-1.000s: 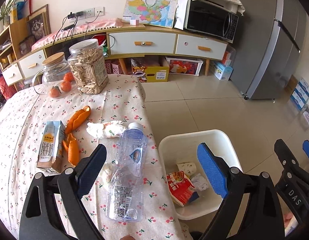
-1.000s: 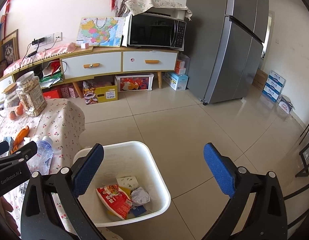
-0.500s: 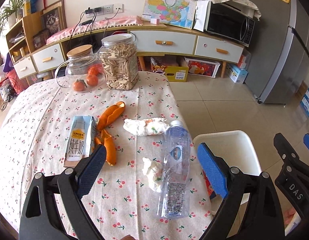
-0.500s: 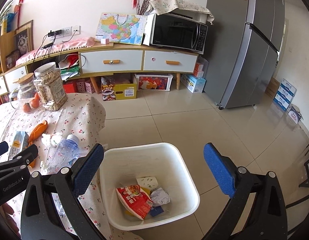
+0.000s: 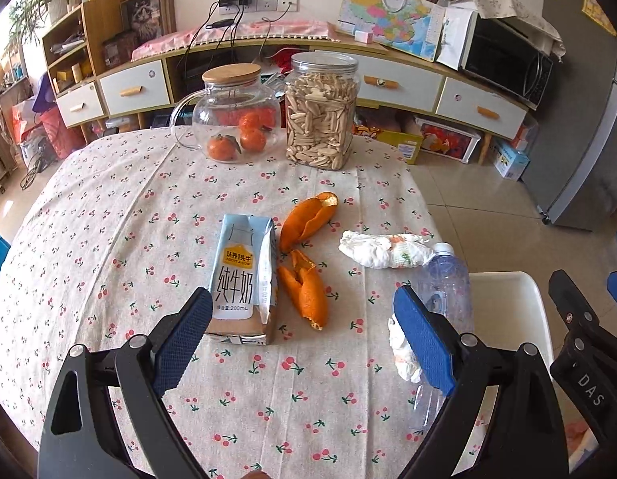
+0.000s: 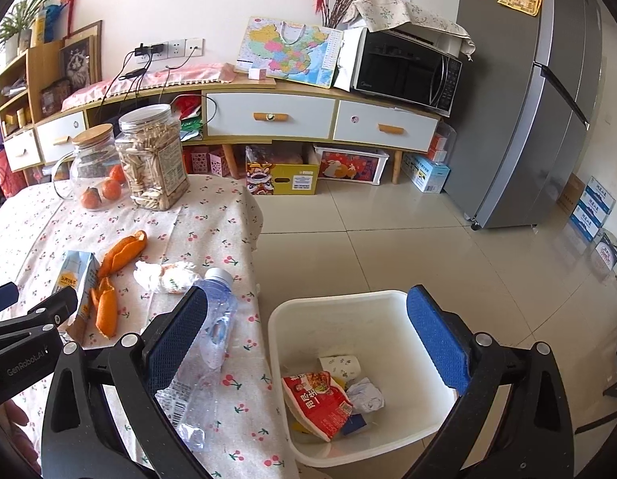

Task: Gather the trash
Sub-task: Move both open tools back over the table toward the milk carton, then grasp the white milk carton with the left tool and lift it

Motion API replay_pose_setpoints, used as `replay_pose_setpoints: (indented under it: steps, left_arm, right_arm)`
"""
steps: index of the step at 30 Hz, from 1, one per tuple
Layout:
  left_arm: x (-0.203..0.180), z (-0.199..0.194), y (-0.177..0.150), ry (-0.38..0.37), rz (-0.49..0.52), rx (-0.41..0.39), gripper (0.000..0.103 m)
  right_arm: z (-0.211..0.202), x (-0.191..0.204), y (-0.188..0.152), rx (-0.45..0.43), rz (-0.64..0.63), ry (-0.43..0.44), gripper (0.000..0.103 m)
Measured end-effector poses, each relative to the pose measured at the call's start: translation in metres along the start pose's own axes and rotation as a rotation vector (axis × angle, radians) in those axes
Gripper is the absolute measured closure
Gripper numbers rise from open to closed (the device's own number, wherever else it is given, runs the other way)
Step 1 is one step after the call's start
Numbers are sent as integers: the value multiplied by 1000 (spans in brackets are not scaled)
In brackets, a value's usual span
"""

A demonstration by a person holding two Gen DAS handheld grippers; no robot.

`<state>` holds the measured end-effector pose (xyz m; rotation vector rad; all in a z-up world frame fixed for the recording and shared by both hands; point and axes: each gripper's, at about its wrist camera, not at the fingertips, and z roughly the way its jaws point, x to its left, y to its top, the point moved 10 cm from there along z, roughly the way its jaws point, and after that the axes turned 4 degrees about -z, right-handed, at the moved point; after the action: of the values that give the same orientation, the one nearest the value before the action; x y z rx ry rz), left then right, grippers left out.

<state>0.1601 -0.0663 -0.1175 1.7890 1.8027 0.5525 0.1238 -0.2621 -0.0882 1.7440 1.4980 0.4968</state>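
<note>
My left tongs (image 5: pixel 302 339) gape empty over the bench, milk carton (image 5: pixel 244 279) and orange peel (image 5: pixel 304 291) just ahead. Right tongs (image 6: pixel 308 335) hang spread above the bin (image 6: pixel 332 315). Next: lower and pinch the carton.

We only get part of the plastic bottle (image 5: pixel 448 279) in the left wrist view, the blue pad covers its middle. The bin (image 5: pixel 508 291) is mostly cut off there too. Small print on the milk carton (image 5: pixel 244 279) is too tiny for us to read.
</note>
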Motion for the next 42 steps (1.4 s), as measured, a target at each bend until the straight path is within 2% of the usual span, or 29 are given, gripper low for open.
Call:
replay_pose_setpoints:
  steps: [9,15,24,31,33,34,35,38,42]
  left_arm:
    - [49,18,-2,38,-65,46,13]
    - [72,37,-4,22,-104,122,14]
    - [68,71,-10,-18,-114,223,13]
    - [66,100,-18,-22,-121,297,14]
    - [67,104,-22,-10,-109,305,19]
    - [69,103,-21,7,-94,286,28]
    - [71,101,-19,17,-83,275,43]
    - [79,93,-16,-19,-121,268,45]
    - [102,77,-11,8,-140,224,45]
  right_arm:
    - [9,48,7,12,-37,54,7]
    - [14,66,9,22,-49,74,7]
    - [24,76,15,43,-16,98,7]
    - [30,73,19,56,13,97,7]
    - [32,72,19,64,22,98,7]
    - [33,71,18,69,28,102,7]
    - [34,71,18,75,35,106,7]
    - [34,76,16,86,42,126,7]
    - [32,102,13,92,-3,168,7]
